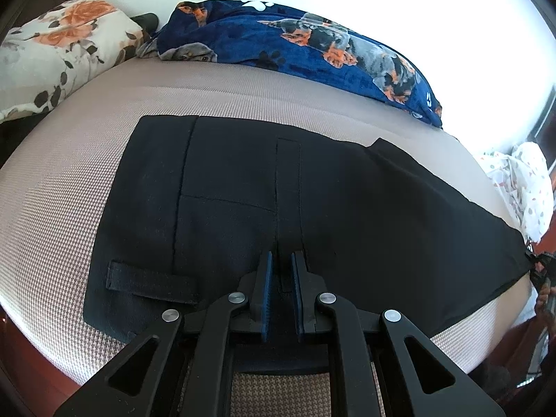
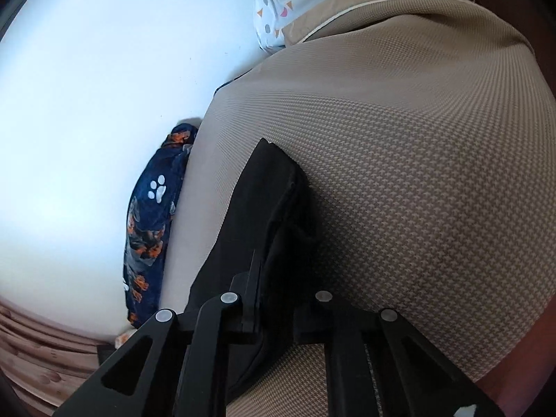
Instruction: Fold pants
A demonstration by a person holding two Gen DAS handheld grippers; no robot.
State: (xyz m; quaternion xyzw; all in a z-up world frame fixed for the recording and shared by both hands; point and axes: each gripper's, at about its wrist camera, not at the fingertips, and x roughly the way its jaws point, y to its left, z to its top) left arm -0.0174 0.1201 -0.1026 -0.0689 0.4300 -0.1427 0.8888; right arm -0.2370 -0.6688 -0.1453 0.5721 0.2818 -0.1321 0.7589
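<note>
The black pants [image 1: 295, 201] lie flat on the bed [image 1: 243, 90], waistband end toward my left, one leg running off to the right edge of the mattress. The cloth is matte and smooth, with fine stitched seams, a narrow vertical strip sewn down the middle and a belt loop [image 1: 149, 279] lying across near the waist. My left gripper [image 1: 281, 264] has its blue-padded jaws nearly together, pinching a fold of the pants at the near edge. My right gripper [image 2: 278, 271] is clamped on the far end of the leg, where the dark fabric bunches up thick between the jaws. The bed cover is a beige houndstooth weave, slightly ribbed. A fleecy navy blanket [image 1: 312, 45] with dogs and paw prints sits behind, beside a floral pillow [image 1: 59, 48].
</note>
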